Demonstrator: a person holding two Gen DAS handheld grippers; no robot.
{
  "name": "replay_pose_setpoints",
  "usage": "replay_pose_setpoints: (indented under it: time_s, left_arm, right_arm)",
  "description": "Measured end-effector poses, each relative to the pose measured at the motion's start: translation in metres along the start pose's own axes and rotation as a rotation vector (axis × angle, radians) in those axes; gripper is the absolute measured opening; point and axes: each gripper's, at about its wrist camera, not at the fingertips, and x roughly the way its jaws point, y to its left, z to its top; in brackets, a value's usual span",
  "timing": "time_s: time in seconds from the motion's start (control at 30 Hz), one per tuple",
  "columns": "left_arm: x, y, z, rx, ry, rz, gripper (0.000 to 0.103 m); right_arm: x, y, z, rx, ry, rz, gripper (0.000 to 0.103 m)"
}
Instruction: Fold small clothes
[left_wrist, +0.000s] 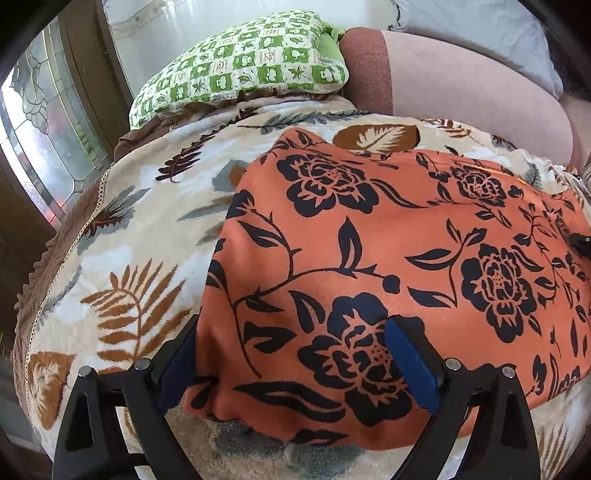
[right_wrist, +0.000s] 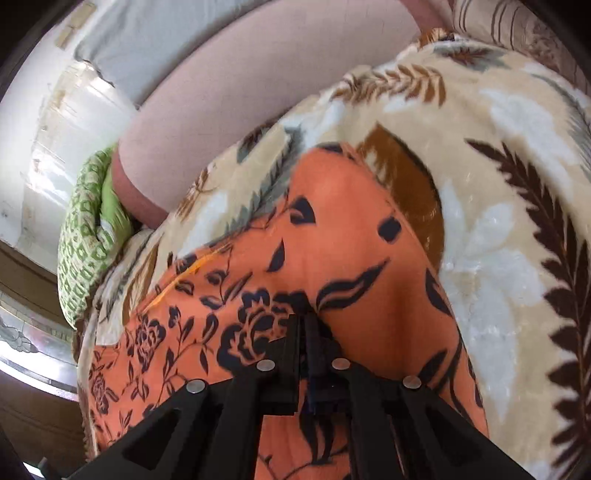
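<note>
An orange garment with a black flower print (left_wrist: 369, 236) lies spread on a leaf-patterned blanket (left_wrist: 147, 229). My left gripper (left_wrist: 293, 326) is open wide and straddles the garment's near corner. One blue pad (left_wrist: 410, 365) rests on top of the cloth, and the other pad (left_wrist: 177, 365) sits at the cloth's left edge, partly hidden by it. In the right wrist view the same garment (right_wrist: 351, 229) bunches up, its creases running into my right gripper (right_wrist: 306, 319), which is shut on the fabric. A dark tip of the right gripper (left_wrist: 581, 243) shows at the garment's far right edge.
A green-and-white checked pillow (left_wrist: 251, 62) lies at the head of the bed, beside a pink bolster (left_wrist: 461, 88) with a brown end. A pale grey pillow (right_wrist: 155, 48) leans behind it. A leaded glass door (left_wrist: 40, 147) stands at the left.
</note>
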Motion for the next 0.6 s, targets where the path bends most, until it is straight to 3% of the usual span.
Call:
replay_pose_setpoints:
  time_s: [0.13,0.3,0.4,0.53,0.6]
  left_arm:
    - [-0.002,-0.001,-0.001,0.001,-0.008,0.008,0.096]
    - [-0.002,-0.001,-0.003,0.004,-0.013,0.014,0.096]
    - [0.001,-0.001,-0.003,-0.003,-0.002,0.013,0.096]
    - [-0.004,0.008,-0.001,-0.049,-0.002,-0.027,0.096]
    - [-0.014,0.017,0.0,-0.09,-0.017,-0.064,0.096]
  right_arm:
    - [-0.021,0.004,-0.001,0.02,0.012,0.034,0.007]
    - [-0.035,0.035,-0.024,-0.075,0.023,0.11,0.007]
    - [-0.01,0.051,-0.048,-0.127,0.146,0.105,0.008]
    - [-0.011,0.062,-0.059,-0.151,0.151,0.06,0.007]
    - [-0.024,0.067,-0.063,-0.138,0.16,0.139,0.007]
